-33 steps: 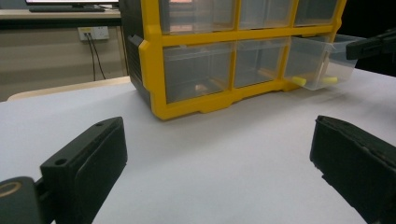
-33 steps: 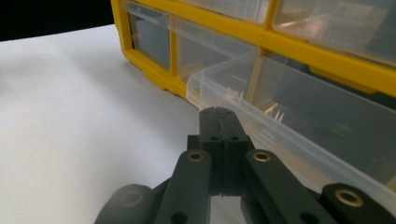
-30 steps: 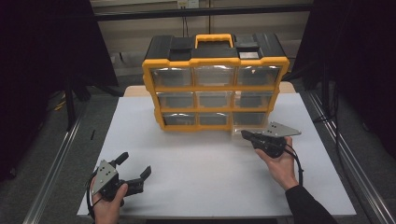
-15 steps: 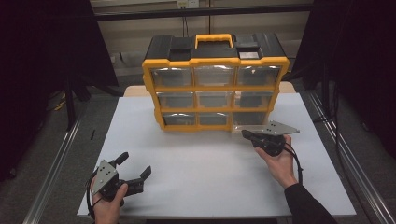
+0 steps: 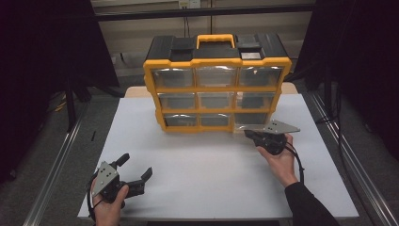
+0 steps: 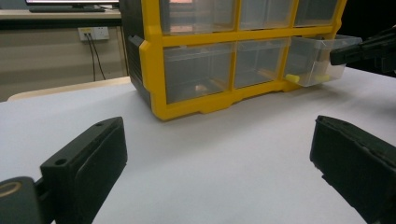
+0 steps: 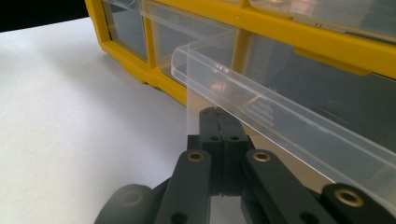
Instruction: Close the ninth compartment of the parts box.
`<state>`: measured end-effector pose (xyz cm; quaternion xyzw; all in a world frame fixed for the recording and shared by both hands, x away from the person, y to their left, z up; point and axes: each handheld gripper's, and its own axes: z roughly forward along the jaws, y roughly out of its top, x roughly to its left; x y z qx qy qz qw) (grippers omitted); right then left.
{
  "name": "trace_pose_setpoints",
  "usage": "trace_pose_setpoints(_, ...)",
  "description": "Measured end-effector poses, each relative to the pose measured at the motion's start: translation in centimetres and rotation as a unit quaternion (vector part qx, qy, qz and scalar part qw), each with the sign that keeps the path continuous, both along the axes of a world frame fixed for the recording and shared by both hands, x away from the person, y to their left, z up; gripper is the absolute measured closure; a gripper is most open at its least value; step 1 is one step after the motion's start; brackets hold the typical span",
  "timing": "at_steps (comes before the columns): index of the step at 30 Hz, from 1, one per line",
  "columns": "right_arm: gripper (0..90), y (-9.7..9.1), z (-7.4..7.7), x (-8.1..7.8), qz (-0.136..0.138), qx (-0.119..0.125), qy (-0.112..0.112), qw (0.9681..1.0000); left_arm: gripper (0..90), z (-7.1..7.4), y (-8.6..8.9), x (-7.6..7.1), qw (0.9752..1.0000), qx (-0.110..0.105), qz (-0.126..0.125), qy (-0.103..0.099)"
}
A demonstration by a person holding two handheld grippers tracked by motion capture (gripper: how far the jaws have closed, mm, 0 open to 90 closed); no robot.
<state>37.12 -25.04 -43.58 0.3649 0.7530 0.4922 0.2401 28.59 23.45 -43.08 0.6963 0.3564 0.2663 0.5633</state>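
1. No text, brand, number or sign is readable on the yellow organiser [image 5: 217,87].
2. The small label on its black top [image 5: 251,55] is too blurred to read.

a yellow-framed organiser cabinet [image 5: 216,88] with a black top and a yellow carry handle [image 5: 215,40] stands at the far middle of a plain white table [image 5: 211,169]. its drawers are clear plastic; the drawer at the bottom right [image 6: 322,60] holds small yellow pieces [image 6: 293,78]. the left gripper [image 5: 134,170], near left, is black with a grey plate. the right gripper [image 5: 248,134] is black too, its joints ringed in brass. dark curtains [image 5: 51,56] hang either side.
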Motion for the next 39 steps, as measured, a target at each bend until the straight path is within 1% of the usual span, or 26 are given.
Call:
trace_pose_setpoints(1, 90.0, 0.0, 0.0, 0.1, -0.001, 0.000, 0.000, 1.0000, 4.0, 0.0, 0.0, 0.0, 1.0000, 0.002, 0.000, 0.000)
trace_pose_setpoints(16, 90.0, 0.3, -0.4, 1.2, -0.010, 0.006, 0.000, 0.9999, 4.0, 0.0, 0.0, 0.0, 1.0000, 0.001, -0.001, 0.000)
trace_pose_setpoints(20, 90.0, 0.3, -0.5, 1.4, -0.005, 0.008, -0.003, 0.9999, 4.0, 0.0, 0.0, 0.0, 1.0000, 0.001, 0.000, 0.001)
trace_pose_setpoints(25, 90.0, 0.4, -0.5, 1.6, -0.008, 0.010, -0.004, 0.9999, 4.0, 0.0, 0.0, 0.0, 1.0000, 0.000, 0.000, 0.001)
trace_pose_setpoints(29, 90.0, 0.3, -0.7, 1.9, -0.010, 0.018, -0.006, 0.9998, 4.0, 0.0, 0.0, 0.0, 1.0000, -0.001, 0.001, 0.001)
trace_pose_setpoints(35, 90.0, 0.3, -0.7, 2.0, -0.016, 0.018, -0.006, 0.9997, 4.0, 0.0, 0.0, 0.0, 1.0000, 0.000, 0.001, 0.001)
trace_pose_setpoints(39, 90.0, 0.4, -0.5, 2.4, -0.017, 0.010, -0.005, 0.9998, 4.0, 0.0, 0.0, 0.0, 1.0000, 0.001, 0.001, 0.001)
